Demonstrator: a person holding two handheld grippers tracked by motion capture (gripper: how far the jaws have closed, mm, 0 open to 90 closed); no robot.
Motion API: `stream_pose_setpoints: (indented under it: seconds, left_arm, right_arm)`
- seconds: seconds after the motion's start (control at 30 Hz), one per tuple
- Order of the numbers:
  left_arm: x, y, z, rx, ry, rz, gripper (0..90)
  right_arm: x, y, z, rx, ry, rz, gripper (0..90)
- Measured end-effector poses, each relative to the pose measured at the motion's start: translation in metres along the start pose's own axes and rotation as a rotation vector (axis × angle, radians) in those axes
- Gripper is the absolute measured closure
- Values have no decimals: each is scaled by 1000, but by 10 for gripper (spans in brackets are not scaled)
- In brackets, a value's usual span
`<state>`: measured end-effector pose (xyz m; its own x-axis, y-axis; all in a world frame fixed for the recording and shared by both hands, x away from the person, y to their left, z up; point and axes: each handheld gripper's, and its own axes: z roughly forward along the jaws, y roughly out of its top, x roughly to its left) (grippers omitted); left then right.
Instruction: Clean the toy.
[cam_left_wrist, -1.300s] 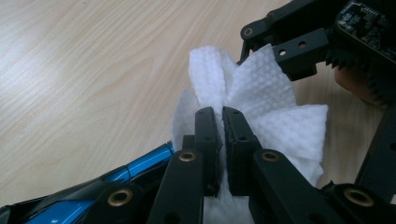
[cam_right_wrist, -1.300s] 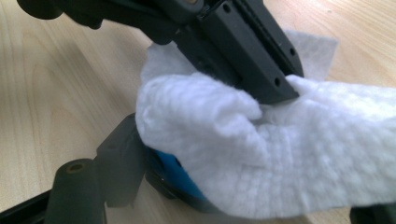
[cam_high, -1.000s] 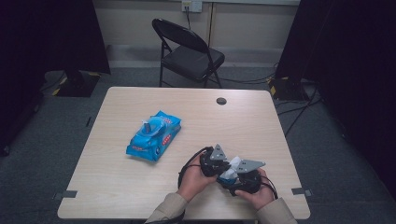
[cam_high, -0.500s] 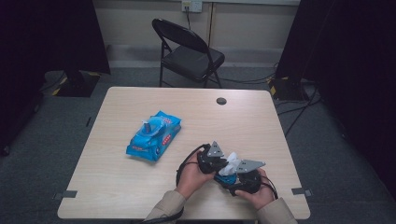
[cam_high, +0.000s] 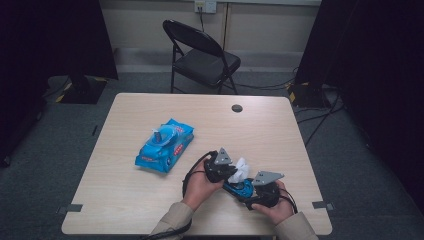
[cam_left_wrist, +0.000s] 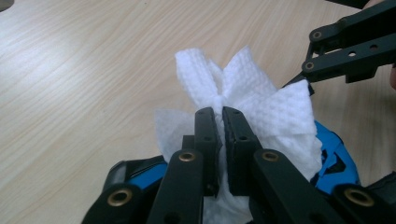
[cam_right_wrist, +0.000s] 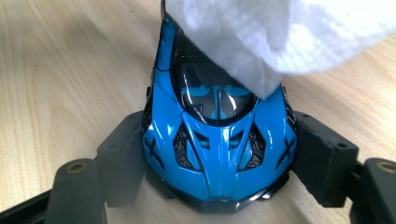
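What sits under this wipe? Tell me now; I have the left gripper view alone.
Observer: A blue toy car. The right gripper clamps it, fingers pressed on both flanks.
Operator: Report where the wipe lies on it.
Observer: The wipe drapes over the roof and the top of the glass. The end toward the right gripper's camera is uncovered.
Operator: Give me the rest of the table.
Observer: A blue wipes packet lies on the table, well left of the car and apart from it.

1 blue toy car (cam_right_wrist: 219, 140), 1 white wipe (cam_left_wrist: 261, 107), 1 wipes pack (cam_high: 164, 145), 1 folding chair (cam_high: 202, 56), 1 table (cam_high: 125, 200)
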<state>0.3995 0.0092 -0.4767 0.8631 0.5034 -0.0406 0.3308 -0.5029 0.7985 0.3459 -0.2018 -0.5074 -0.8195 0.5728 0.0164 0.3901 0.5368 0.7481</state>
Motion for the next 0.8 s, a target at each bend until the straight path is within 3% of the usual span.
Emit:
stream_pose_setpoints:
  seconds: [0.43, 0.8]
  left_arm:
    - [10, -5, -4, 6, 19, -18, 856]
    - [14, -8, -6, 8, 36, -10, 855]
  right_arm:
    - [0, 0, 0, 0, 0, 0, 262]
    - [0, 0, 0, 0, 0, 0, 262]
